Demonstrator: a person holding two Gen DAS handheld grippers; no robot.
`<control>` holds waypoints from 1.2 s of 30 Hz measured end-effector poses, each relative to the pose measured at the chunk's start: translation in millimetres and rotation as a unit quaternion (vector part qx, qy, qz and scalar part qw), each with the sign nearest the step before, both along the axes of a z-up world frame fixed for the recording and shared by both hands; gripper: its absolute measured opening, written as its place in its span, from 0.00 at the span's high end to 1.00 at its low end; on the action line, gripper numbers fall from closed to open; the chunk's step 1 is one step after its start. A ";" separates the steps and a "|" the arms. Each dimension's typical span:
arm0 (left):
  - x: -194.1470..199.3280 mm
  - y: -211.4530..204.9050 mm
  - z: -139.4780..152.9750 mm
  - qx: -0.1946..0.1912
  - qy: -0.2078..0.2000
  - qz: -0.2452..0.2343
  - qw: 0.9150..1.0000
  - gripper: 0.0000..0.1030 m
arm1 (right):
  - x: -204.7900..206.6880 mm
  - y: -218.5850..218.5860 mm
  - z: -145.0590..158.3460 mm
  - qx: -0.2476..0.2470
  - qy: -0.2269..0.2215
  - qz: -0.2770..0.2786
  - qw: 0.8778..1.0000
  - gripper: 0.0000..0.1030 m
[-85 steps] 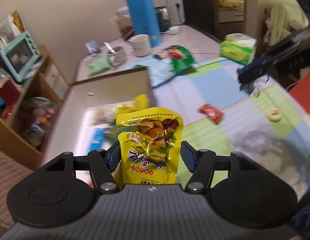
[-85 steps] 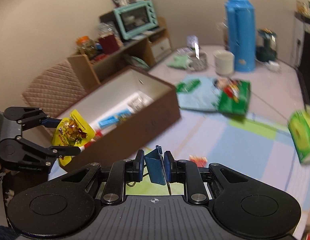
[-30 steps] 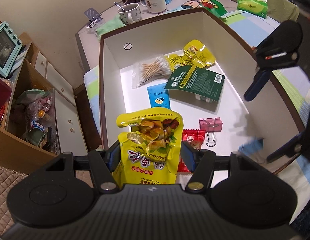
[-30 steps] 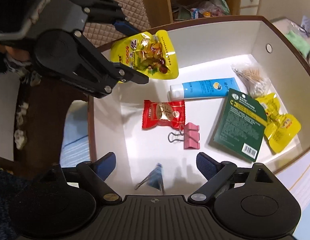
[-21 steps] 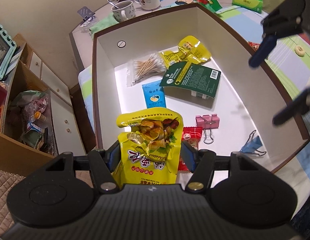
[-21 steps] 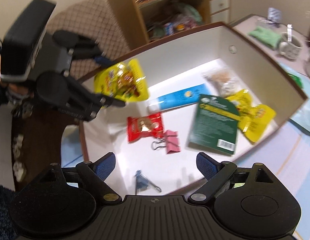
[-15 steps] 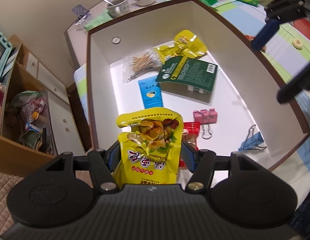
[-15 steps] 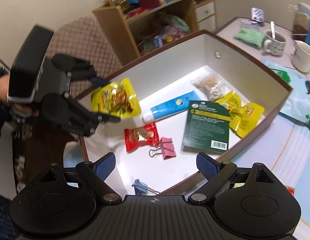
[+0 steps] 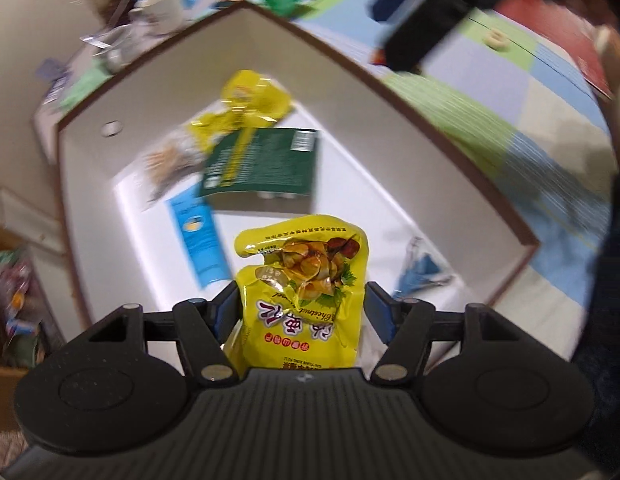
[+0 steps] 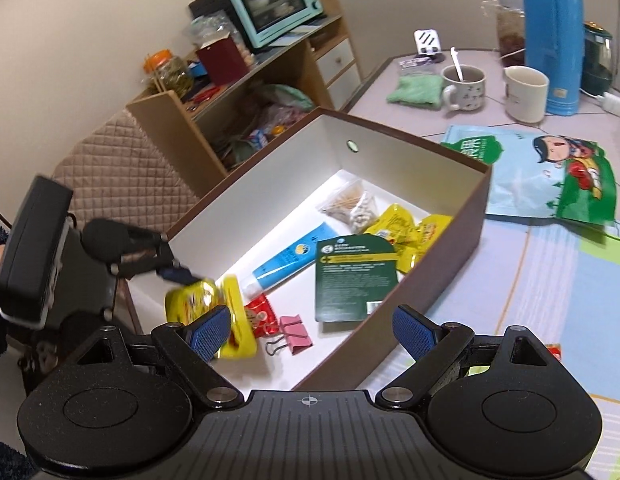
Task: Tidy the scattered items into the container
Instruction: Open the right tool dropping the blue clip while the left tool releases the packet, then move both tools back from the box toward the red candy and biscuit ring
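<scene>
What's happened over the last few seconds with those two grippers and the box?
The right gripper let go of the blue clip, which now lies in the box, and has pulled back over the table, jaws open. The left gripper carried the yellow snack bag from the table to just above the box floor. It still grips the bag; the other box contents stayed put.

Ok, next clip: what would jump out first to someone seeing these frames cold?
The bright yellow snack pouch clamped in the left gripper, held over the near end of the brown, white-lined box. Then the clutter in the box, above all the dark green packet and blue tube. Beyond it on the table stands a tall blue thermos; the right gripper is open and empty.
</scene>
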State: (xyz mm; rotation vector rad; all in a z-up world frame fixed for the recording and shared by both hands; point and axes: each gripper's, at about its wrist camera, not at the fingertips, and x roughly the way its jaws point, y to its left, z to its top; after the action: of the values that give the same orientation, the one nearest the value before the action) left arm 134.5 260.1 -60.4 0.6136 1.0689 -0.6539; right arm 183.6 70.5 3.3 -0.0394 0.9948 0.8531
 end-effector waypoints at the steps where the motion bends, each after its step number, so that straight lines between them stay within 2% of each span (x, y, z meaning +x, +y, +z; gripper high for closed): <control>1: -0.7 -2.2 -1.1 0.001 0.001 -0.004 1.000 0.38 | -0.5 -2.0 0.5 0.001 0.000 -0.003 1.000 0.12; 3: -2.2 -6.6 -3.3 0.004 0.003 -0.013 1.000 0.32 | -1.8 -5.3 0.9 0.003 0.001 -0.008 1.000 0.12; 7: -1.5 -5.1 -0.7 -0.009 0.014 -0.008 1.000 0.29 | -5.5 -11.1 0.5 0.005 0.004 -0.013 1.000 0.12; 11: -3.7 -2.9 6.2 -0.006 0.003 0.001 1.000 0.27 | -9.7 -14.4 -0.2 0.006 0.008 -0.017 1.000 0.12; 15: -4.9 2.5 15.5 -0.012 -0.006 0.034 0.999 0.27 | -16.4 -13.8 0.3 0.004 0.009 -0.005 1.000 0.12; 24: -15.7 9.1 26.3 0.005 -0.024 0.110 0.994 0.26 | -35.0 -7.0 -4.5 -0.022 -0.001 0.021 1.000 0.12; 30: -29.1 11.0 38.7 0.011 -0.045 0.136 0.990 0.25 | -50.5 -5.5 -7.7 -0.042 -0.024 0.034 0.998 0.12; 36: -45.0 9.2 50.5 0.020 -0.063 0.152 0.986 0.24 | -62.8 -6.6 -4.6 -0.034 -0.040 0.046 0.998 0.12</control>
State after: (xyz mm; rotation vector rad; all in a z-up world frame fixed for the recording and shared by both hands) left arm 89.5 269.2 -10.0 0.5066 1.0321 -0.3245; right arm 120.8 63.9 -1.3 -0.1770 0.9515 0.8951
